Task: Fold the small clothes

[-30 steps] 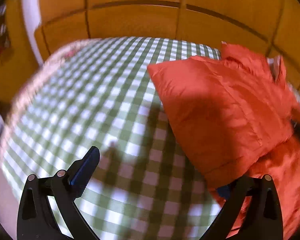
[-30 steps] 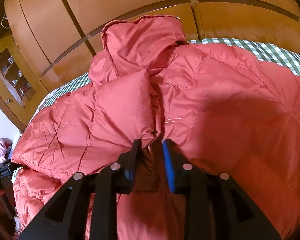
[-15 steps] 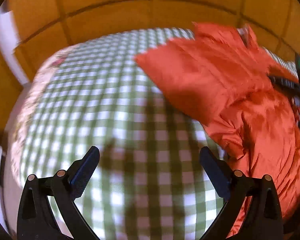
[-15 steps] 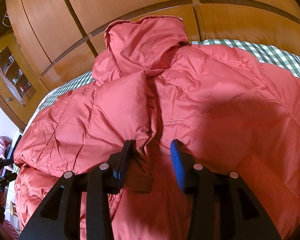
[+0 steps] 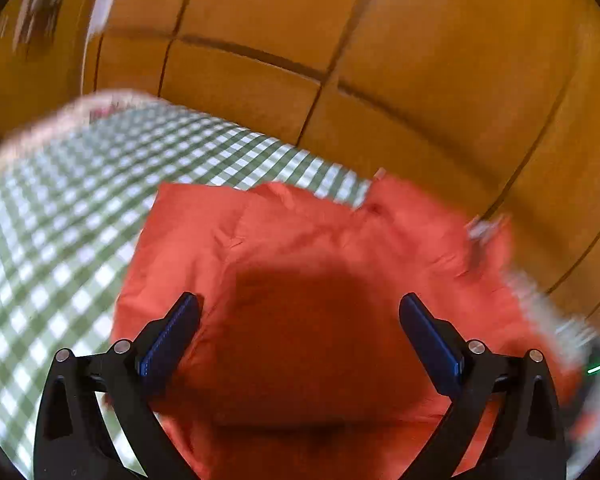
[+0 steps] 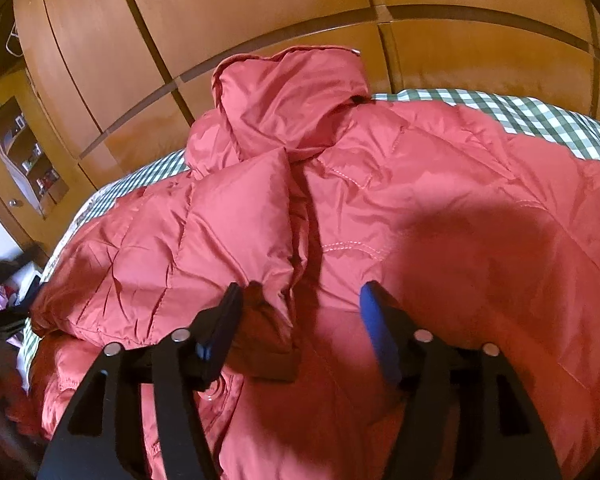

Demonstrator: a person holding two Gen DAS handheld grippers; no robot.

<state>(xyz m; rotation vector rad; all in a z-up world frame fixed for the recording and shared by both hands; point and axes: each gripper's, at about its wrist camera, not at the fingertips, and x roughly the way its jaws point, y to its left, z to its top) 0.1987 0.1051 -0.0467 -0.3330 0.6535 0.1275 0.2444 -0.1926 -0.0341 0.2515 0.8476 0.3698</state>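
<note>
A red quilted jacket [image 6: 380, 208] is spread over a bed covered with a green-and-white checked cloth [image 5: 60, 208], with wooden panelled cupboards [image 6: 260, 4] seen behind. In the right wrist view, the right hand-held gripper [image 6: 300, 320] is held just above the jacket with its jaws apart; they have just been opening, and a dark folded edge of the fabric lies between them, close beside the left finger, with no pinch seen. The jacket's hood [image 6: 288, 100] is bunched up ahead of this gripper, near the cupboards, and a puffy sleeve panel lies ahead and to its left. In the left wrist view, which is blurred, the left hand-held gripper [image 5: 300, 332] is spread wide over the jacket [image 5: 300, 280], nothing being clamped. The jacket lies directly ahead of and beneath it, and the bare checked cloth is seen to its left.
</note>
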